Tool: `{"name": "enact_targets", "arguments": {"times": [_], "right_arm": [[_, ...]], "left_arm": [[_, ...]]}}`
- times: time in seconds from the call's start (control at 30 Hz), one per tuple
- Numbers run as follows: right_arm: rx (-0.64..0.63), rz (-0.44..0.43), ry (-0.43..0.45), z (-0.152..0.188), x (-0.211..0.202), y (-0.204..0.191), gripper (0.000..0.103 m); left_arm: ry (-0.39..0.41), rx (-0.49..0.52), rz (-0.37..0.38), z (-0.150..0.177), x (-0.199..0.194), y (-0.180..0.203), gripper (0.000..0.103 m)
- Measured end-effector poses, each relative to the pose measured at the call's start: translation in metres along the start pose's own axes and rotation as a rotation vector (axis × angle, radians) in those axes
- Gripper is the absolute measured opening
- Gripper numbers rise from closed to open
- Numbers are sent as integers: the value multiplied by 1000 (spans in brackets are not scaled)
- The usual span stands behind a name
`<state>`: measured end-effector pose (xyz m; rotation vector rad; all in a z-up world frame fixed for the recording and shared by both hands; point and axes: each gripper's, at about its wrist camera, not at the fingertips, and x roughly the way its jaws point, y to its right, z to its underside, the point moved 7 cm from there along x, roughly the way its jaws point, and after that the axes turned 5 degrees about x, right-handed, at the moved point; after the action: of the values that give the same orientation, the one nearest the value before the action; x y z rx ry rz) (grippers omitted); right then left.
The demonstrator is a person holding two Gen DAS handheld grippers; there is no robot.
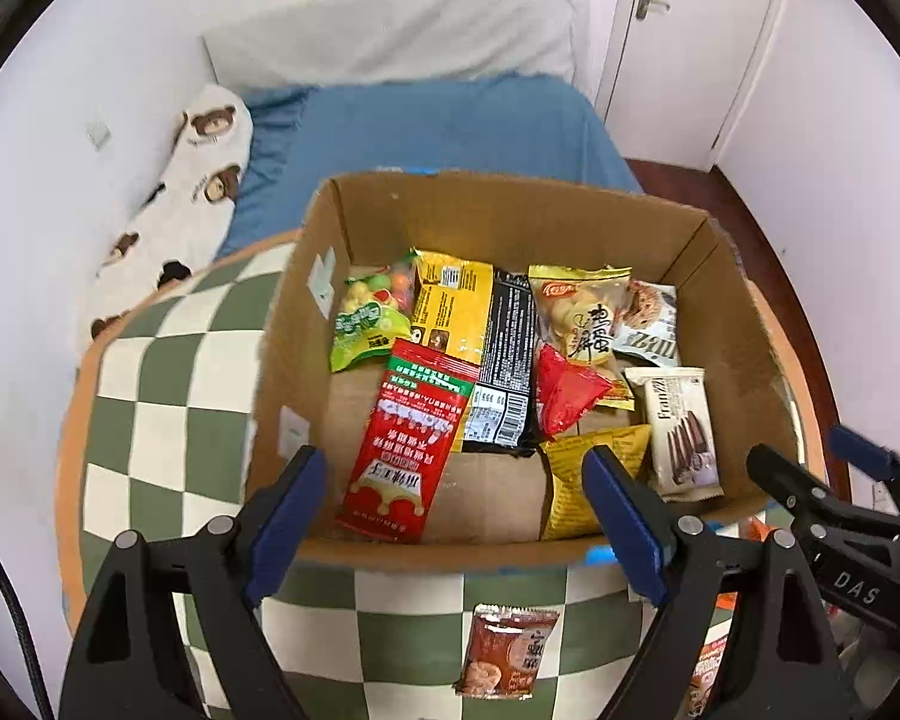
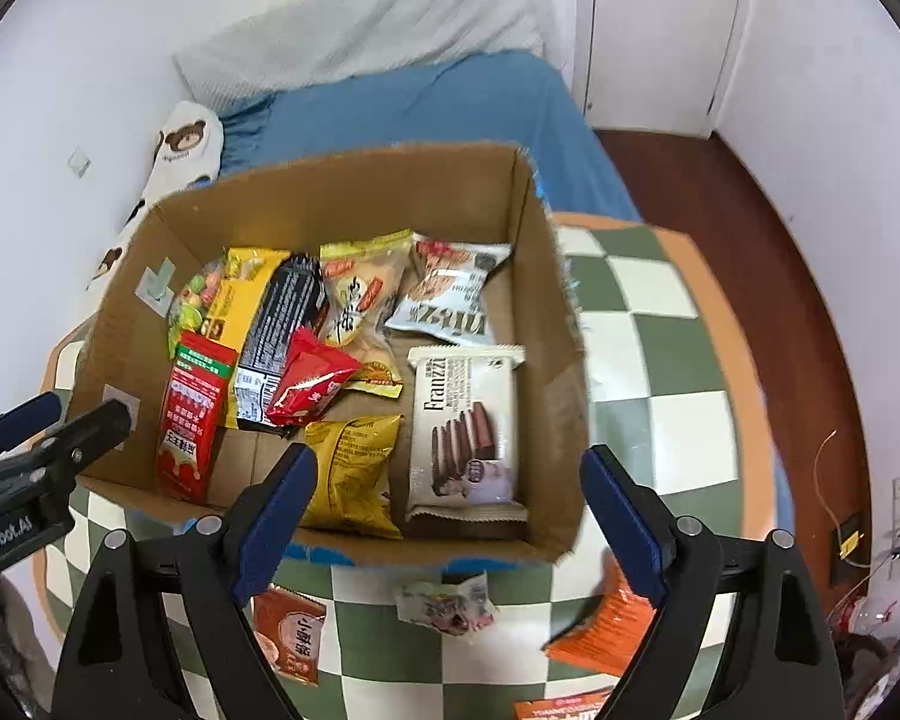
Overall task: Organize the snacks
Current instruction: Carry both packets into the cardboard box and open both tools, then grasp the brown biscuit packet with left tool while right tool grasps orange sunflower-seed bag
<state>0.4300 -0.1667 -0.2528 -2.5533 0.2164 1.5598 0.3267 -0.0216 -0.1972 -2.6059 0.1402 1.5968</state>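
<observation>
Both the left claw [image 1: 453, 498] and the right claw [image 2: 450, 498] hang spread and empty above the snack-filled brown cardboard box [image 1: 510, 210] on the green-and-white checkered worktop [image 1: 168, 396].

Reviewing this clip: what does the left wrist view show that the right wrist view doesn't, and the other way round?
Only the left wrist view: the open left tongs head-on over the box's near wall, nothing between them, and more of the bear-print pillow.

Only the right wrist view: the open right tongs head-on, also holding nothing, a crumpled pale wrapper and an orange packet on the checkered cloth.

Both: the cardboard box with the long red packet, the white Franzzi pack, the mustard-yellow bag, and a brown snack packet outside the box.
</observation>
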Motion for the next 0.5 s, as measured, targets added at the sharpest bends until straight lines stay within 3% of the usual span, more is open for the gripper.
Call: {"name": "enact_targets", "arguments": {"times": [0.5], "right_arm": [[-11,15,233,37,-120,-12,97]], "left_arm": [[194,15,-11,32,-105,4,87]]}}
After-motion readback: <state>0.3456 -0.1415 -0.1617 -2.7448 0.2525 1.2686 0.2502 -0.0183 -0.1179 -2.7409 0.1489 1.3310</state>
